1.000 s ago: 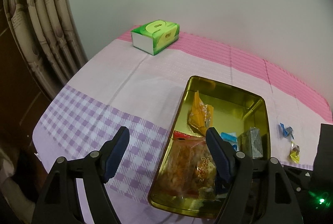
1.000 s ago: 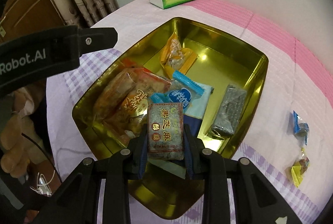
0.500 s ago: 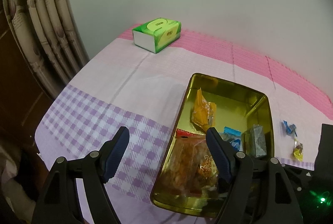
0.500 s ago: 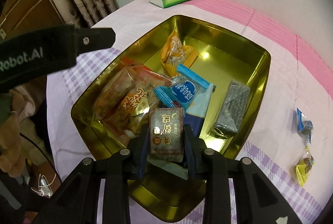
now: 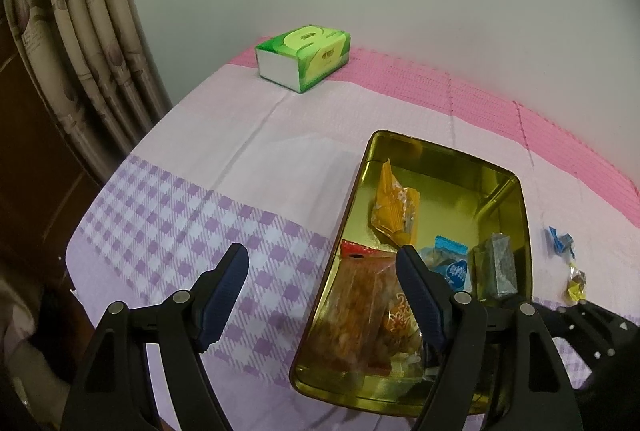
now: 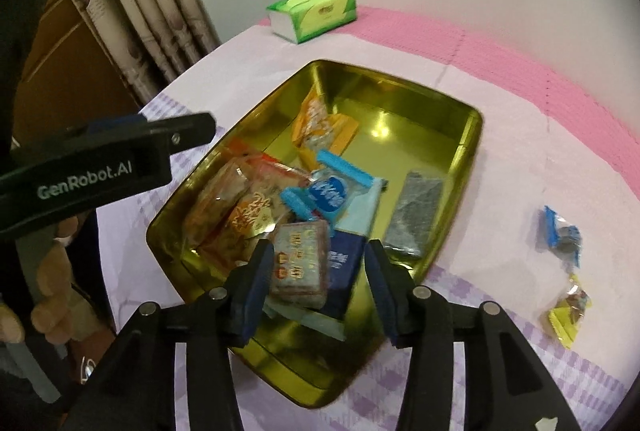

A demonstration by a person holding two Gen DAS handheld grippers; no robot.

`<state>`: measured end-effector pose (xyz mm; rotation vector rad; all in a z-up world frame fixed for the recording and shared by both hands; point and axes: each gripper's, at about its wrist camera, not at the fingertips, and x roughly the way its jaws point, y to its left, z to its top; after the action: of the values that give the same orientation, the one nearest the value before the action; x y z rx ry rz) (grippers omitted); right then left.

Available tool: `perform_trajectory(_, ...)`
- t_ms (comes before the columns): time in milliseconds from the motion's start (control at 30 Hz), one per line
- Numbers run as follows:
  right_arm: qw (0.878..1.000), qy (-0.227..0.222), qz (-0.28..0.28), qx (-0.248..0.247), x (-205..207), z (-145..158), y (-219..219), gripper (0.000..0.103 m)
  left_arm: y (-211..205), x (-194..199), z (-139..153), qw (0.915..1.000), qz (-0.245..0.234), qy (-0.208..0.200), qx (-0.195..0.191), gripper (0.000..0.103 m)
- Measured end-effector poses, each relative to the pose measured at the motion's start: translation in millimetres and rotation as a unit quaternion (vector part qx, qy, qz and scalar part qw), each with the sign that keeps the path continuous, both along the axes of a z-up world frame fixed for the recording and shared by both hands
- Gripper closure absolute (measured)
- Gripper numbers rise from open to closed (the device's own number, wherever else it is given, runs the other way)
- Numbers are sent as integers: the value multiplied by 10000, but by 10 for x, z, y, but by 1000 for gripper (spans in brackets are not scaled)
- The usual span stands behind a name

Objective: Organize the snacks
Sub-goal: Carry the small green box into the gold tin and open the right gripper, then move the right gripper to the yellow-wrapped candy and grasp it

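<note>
The right tool (image 6: 318, 273) hangs over the near end of the gold tin (image 6: 466, 159) with its jaws spread apart; the brown sesame packet (image 6: 300, 265) sits between them, resting against the left pad and lying tilted on a dark blue packet (image 6: 340, 271) in the tin. The left tool (image 5: 322, 291) is also spread, holding nothing, poised over the tin's near left rim. Most snacks are inside the tin: an orange packet (image 6: 320, 129) at the far end, a large clear bag (image 6: 240, 207) at the left, a grey packet (image 6: 416, 215) at the right. Two small candies, a blue candy (image 6: 560, 231) and a yellow candy (image 6: 570, 311), lie on the tabletop (image 5: 280, 151) to the right, well apart from the tin. The likely trouble is that the sesame packet, perched on a sloping pile, slides or catches on the left pad when the tool lifts away. The candies look small and crinkly, so a pinch may slip off them or snag the checked cloth.
</note>
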<state>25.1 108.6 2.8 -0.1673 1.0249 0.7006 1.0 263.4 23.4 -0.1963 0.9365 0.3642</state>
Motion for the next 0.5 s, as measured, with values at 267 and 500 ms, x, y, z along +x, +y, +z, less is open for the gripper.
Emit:
perform_trajectory(267,9980,-69,-631,78,148,81,-533,56,-16,-3,-5,10000,-3,18,14,27)
perform_trajectory(500,9881,4,-1521,-208,395,4,-1266,56,-62,7,-16,9999,-72,57,58,27)
